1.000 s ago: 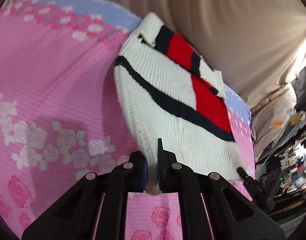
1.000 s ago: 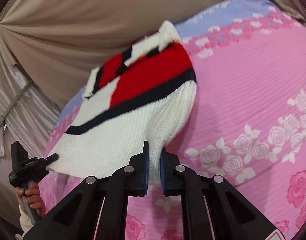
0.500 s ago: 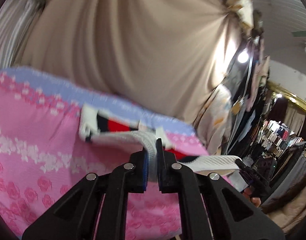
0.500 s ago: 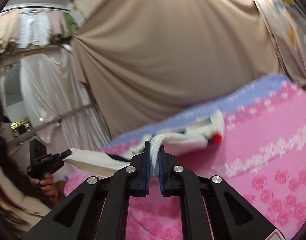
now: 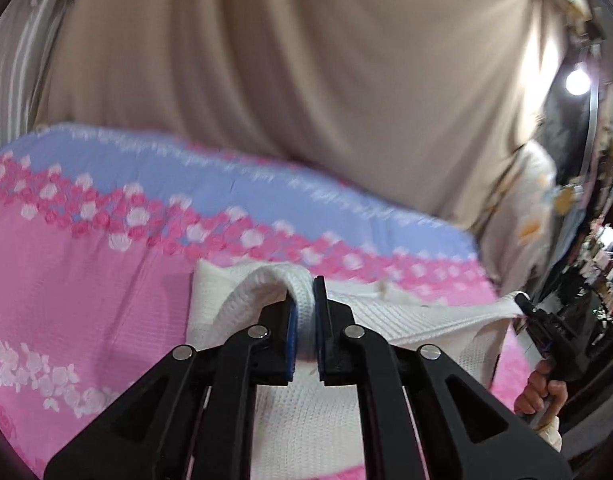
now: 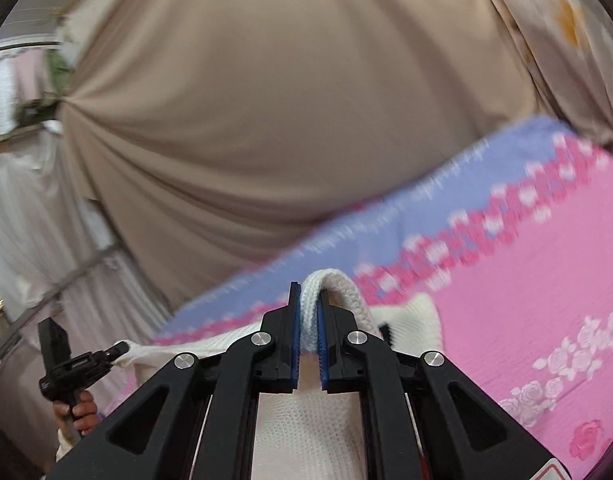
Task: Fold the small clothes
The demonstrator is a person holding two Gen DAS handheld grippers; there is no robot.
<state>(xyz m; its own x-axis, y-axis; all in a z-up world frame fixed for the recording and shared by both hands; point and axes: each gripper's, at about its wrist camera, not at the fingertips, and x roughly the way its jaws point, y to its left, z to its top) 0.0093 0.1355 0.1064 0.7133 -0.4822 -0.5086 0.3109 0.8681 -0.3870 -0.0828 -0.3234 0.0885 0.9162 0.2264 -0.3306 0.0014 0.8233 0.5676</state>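
Observation:
A white knit sweater [image 5: 386,320] is stretched between both grippers over the pink flowered bedsheet [image 5: 86,300]. My left gripper [image 5: 304,300] is shut on a fold of its white hem. My right gripper [image 6: 308,304] is shut on the other hem corner [image 6: 330,284]. The sweater's white body [image 6: 306,420] hangs below the right fingers. The red and navy pattern is hidden now. The right gripper shows at the right edge of the left wrist view [image 5: 546,328], and the left gripper shows at the left of the right wrist view [image 6: 78,364], each in a hand.
A beige curtain [image 5: 306,80] hangs behind the bed. The sheet has a lilac band [image 5: 226,184] at its far edge. White drapes [image 6: 26,220] hang at the left. A bright lamp [image 5: 577,80] and shop shelves [image 5: 598,248] are at the right.
Both grippers have carried the hem forward over the sweater towards the far edge of the bed. The red and navy front has gone out of sight; only white knit shows.

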